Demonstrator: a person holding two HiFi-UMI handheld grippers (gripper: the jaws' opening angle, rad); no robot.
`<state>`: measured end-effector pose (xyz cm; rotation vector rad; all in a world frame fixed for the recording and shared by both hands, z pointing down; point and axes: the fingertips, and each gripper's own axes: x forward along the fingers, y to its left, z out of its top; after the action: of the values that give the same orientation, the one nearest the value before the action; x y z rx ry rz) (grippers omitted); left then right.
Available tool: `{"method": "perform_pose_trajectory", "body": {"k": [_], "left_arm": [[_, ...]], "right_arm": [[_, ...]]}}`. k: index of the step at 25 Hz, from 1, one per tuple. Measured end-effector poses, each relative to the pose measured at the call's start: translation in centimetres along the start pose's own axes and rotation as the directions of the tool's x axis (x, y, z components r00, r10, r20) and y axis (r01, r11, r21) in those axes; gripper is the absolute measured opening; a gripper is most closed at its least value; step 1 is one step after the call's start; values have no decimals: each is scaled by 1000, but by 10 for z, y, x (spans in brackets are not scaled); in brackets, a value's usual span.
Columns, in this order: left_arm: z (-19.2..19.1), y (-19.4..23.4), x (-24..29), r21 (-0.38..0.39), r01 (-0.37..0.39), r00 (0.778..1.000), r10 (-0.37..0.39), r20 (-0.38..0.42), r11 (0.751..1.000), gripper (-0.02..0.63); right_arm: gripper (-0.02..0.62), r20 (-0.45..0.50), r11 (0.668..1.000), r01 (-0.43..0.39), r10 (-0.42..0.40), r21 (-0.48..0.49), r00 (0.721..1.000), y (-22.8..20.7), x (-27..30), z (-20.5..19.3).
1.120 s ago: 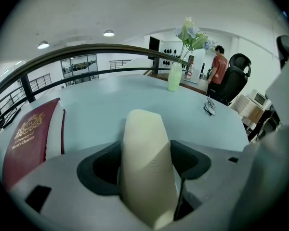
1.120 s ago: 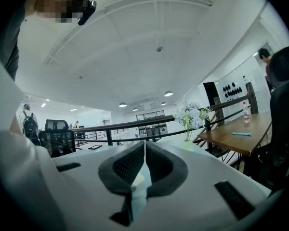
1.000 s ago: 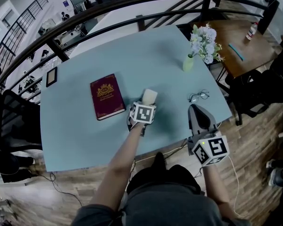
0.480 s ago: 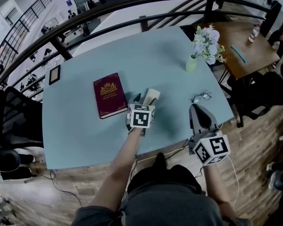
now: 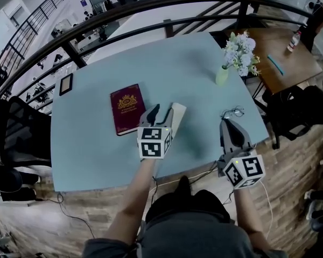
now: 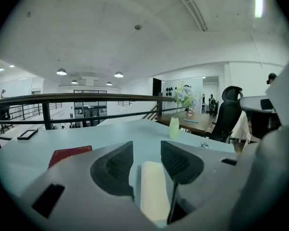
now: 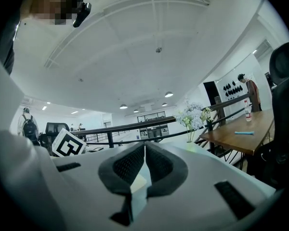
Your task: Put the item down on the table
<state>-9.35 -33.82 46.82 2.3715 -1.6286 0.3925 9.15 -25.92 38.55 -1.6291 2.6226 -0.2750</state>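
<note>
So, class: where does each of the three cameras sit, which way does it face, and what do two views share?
Head view: on the person's head, looking steeply down at the teal table; both arms, left hand-held gripper and right hand-held gripper show.
Left gripper view: rides that gripper, facing the railing; its open jaws, lately closing partway, frame the ungripped cream cylinder.
Right gripper view: rides that gripper, facing across the table; jaws shut.
Shared: all show the white flowers.

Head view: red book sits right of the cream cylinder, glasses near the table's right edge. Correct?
No: in the head view the red book sits left of the cream cylinder. The glasses are near the table's right edge.
</note>
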Motion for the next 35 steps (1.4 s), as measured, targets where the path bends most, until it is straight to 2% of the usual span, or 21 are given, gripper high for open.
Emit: {"method": "perform_pose_trajectory", "body": {"k": [10,19,35], "left_arm": [[30,9,-44,-43,-31,991,36,125,999,98],[42,21,-73,-67,-65,980,77,186,996,18],[51,20,-93,-94,-72,968,93,233,993,6]], "right_arm": [[3,8,1000,-6,6,-5,1000,-3,1,5],[2,3,1000,-30,30,-7,1000,5,5,5],[2,-19,998,-42,41,-39,999,5,4,1]]}}
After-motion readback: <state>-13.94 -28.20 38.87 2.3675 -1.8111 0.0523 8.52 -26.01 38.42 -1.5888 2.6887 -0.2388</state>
